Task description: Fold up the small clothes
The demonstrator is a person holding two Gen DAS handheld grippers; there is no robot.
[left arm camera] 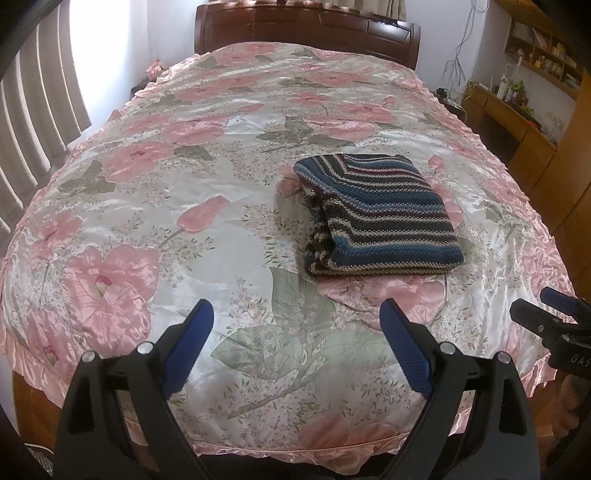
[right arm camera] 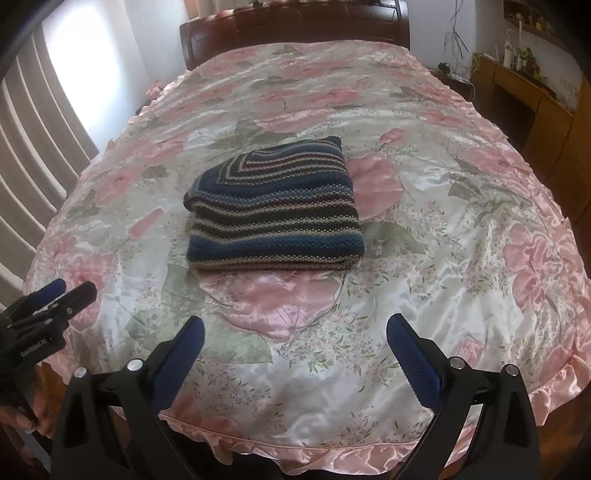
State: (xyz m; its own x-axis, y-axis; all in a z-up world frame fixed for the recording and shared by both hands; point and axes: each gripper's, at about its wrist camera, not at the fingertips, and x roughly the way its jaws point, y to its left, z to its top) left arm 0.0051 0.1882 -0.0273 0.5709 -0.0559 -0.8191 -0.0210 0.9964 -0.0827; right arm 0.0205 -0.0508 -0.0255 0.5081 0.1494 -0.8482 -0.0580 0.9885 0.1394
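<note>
A folded knit sweater (left arm camera: 380, 218) with blue, dark and cream stripes lies on the bed, roughly in the middle of the mattress and a little toward the near end. It is folded into a compact, thick rectangle with its layered edges showing along the near and left sides. In my left wrist view it sits to the right of centre; in my right wrist view the same sweater (right arm camera: 275, 206) sits slightly to the left of centre. Nothing touches it. It rests on a shiny satin bedspread (left arm camera: 207, 184) printed with large pink flowers and grey-green leaves, with a pink ruffled border along the near edge. My left tool (left arm camera: 297, 325) hovers over the near end of the bed, its two blue-padded fingers spread wide apart and holding nothing, well short of the sweater. My right tool (right arm camera: 295, 339) is likewise spread wide and empty, also over the near end. Each tool appears at the edge of the other's view: the right one at the far right edge of the left view, the left one at the left edge of the right view, where a hand (right arm camera: 35, 410) grips its handle. At the far end of the bed stands a dark wooden headboard (left arm camera: 306, 31). To the left hang pale vertical curtains (left arm camera: 33, 114) against a bright window. To the right is a wooden desk (left arm camera: 513, 122) with cluttered shelves above it.
</note>
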